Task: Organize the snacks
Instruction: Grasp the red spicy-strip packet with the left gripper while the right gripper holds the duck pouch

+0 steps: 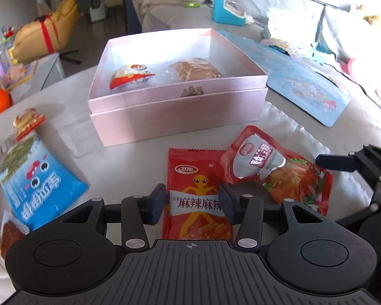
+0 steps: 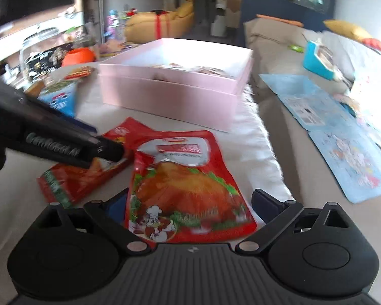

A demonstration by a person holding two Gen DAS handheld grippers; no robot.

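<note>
A red spicy-strip packet point(image 1: 195, 178) with a yellow figure lies flat on the white cloth between the fingers of my left gripper point(image 1: 192, 204), which is open; its pads stand beside the packet's edges. Overlapping that packet on the right is a red roast-chicken pouch point(image 1: 279, 172). In the right wrist view the same pouch point(image 2: 188, 183) lies between the wide-open fingers of my right gripper point(image 2: 190, 203), untouched. An open pink box point(image 1: 177, 117) behind holds a small red-and-white packet point(image 1: 132, 75) and a brown cake in clear wrap point(image 1: 195, 70).
A blue crab-print snack bag point(image 1: 38, 178) and a small red-topped packet point(image 1: 28, 122) lie at the left. A flat blue cartoon bag point(image 1: 304, 86) lies right of the box. The left gripper's body point(image 2: 63, 139) reaches over the spicy-strip packet in the right wrist view.
</note>
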